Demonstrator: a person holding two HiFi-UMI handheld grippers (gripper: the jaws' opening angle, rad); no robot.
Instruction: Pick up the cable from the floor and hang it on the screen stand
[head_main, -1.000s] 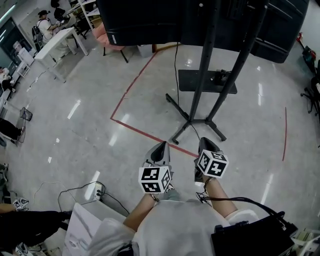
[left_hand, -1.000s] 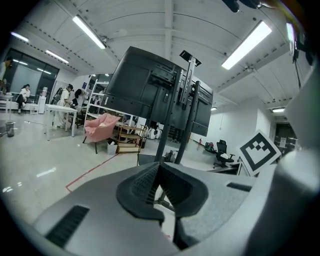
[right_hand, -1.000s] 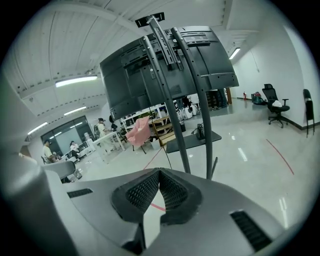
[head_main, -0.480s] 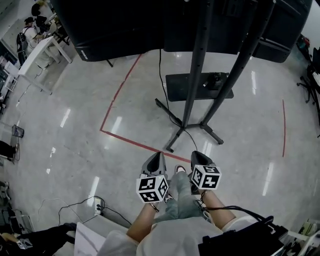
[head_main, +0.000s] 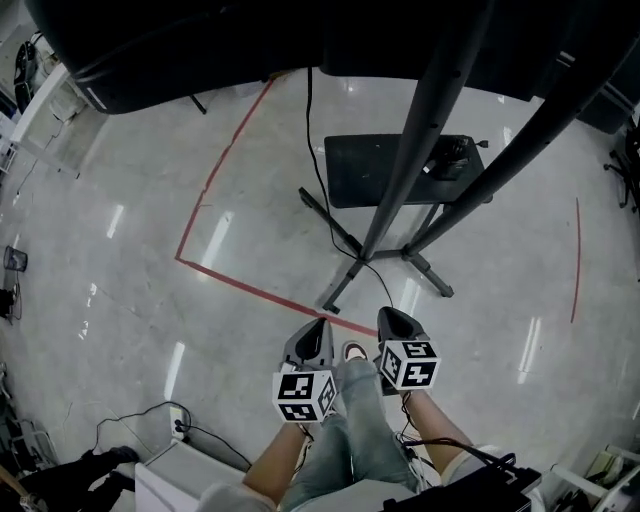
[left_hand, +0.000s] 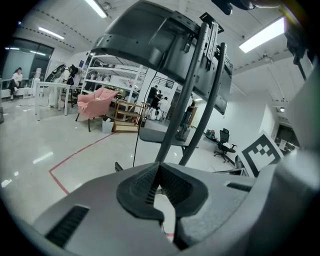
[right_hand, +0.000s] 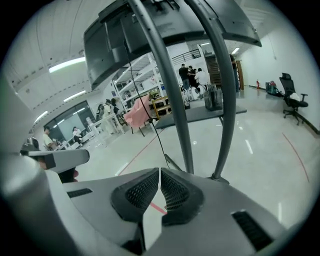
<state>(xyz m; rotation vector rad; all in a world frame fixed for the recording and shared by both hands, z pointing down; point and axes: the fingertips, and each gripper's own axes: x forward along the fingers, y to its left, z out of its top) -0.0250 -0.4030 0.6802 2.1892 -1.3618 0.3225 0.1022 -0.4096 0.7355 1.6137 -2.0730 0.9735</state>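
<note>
Approach stage: the left gripper (head_main: 318, 334) and right gripper (head_main: 393, 320) hover side by side, fingers closed on nothing. The black cable (head_main: 312, 150) trails over the floor at 12 o'clock, passing the screen stand (head_main: 424, 130). The next move probably calls for opening one gripper and reaching down to the cable.

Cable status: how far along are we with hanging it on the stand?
Nothing looks done yet. The thin black cable trails to the floor by the dark metal screen stand, untouched. In hand: nothing; the left gripper and right gripper are both shut and empty, short of the stand. Left: reach, grasp, lift, hang.
</note>
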